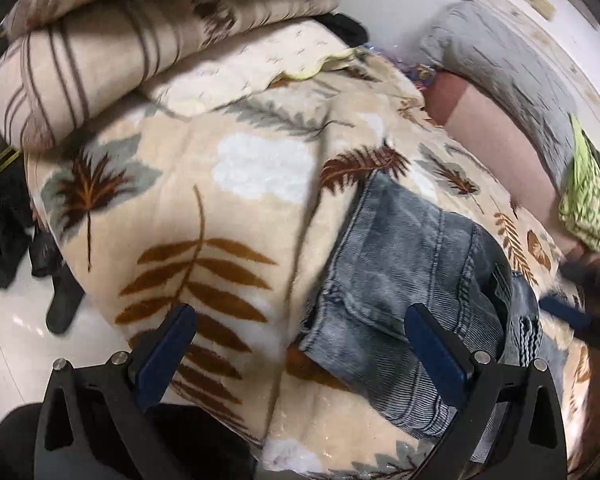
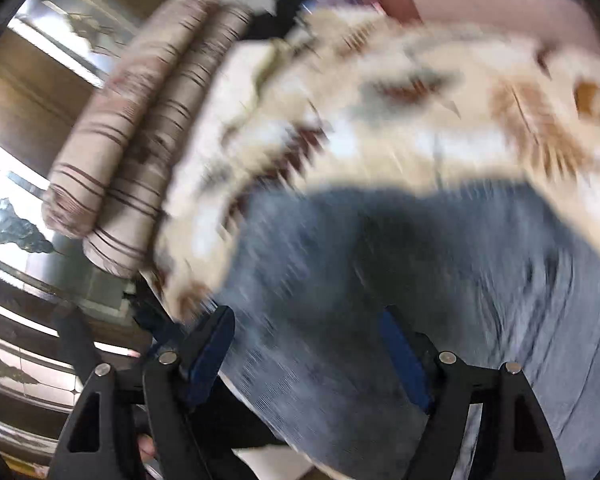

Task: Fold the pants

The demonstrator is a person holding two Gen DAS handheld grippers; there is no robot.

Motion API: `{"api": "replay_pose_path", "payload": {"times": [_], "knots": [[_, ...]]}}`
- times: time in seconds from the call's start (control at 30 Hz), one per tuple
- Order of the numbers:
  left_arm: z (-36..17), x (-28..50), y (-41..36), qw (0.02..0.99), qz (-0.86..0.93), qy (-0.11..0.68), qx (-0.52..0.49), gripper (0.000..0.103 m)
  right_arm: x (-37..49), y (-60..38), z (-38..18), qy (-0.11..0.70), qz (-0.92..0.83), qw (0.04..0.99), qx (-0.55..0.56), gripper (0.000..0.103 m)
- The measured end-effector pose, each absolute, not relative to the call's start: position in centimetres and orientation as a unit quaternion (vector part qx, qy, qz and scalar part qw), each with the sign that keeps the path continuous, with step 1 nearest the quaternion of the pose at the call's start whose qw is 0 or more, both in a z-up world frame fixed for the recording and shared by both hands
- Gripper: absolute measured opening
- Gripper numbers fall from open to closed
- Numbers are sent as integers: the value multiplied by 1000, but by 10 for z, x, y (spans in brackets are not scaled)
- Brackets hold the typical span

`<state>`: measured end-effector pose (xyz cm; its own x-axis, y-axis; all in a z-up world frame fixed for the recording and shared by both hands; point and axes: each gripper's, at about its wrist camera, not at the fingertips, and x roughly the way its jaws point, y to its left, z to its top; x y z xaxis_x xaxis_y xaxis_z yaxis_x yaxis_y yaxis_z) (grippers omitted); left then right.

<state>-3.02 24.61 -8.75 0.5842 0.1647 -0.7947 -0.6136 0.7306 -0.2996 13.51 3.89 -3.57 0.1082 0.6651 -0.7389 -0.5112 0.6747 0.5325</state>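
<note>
Both tongs gape empty: left gripper (image 1: 300, 332) and right gripper (image 2: 306, 332) hover over faded blue denim pants (image 1: 400, 264), apparently bunched for refolding.

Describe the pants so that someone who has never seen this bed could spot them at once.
Start from the leaf-print blanket that covers the bed. The pants lie folded on it near its front edge, below the striped quilt rolled up at the far end. They are the only blue-grey washed denim there, with stitched seams, unlike the fleecy blanket and the lime-green cloth off to the side.
</note>
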Motion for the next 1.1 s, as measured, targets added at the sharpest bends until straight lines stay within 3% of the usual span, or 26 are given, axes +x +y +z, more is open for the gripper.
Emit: {"api": "replay_pose_path", "payload": {"times": [0.07, 0.17, 0.2, 0.27, 0.37, 0.53, 0.67, 0.8, 0.9, 1.03, 1.1], "knots": [[-88, -31, 248, 843, 230, 393, -285, 103, 152, 48, -45, 535, 393, 741, 106, 78], [-87, -33, 249, 847, 233, 390, -276, 103, 183, 65, -115, 599, 353, 703, 154, 79], [-88, -34, 251, 846, 234, 391, -275, 103, 184, 69, -134, 603, 352, 695, 169, 83], [-88, -34, 253, 845, 237, 392, -277, 103, 174, 76, -119, 578, 380, 706, 154, 98], [-90, -34, 256, 839, 239, 394, -289, 103, 160, 89, -98, 588, 382, 708, 80, 97], [-88, -38, 259, 842, 242, 385, -291, 103, 125, 57, -76, 566, 404, 706, 131, 96], [-88, -38, 259, 840, 239, 384, -298, 103, 108, 52, -112, 574, 396, 706, 121, 97], [-84, -39, 254, 848, 242, 380, -278, 103, 114, 43, -89, 597, 390, 682, 162, 97], [-84, -41, 255, 847, 249, 378, -280, 103, 102, 25, -64, 563, 412, 694, 180, 96], [-84, -38, 249, 848, 248, 380, -273, 103, 91, 29, -117, 629, 387, 650, 178, 97], [-82, -37, 243, 853, 243, 381, -262, 103, 91, 31, -116, 612, 398, 657, 187, 101]]}}
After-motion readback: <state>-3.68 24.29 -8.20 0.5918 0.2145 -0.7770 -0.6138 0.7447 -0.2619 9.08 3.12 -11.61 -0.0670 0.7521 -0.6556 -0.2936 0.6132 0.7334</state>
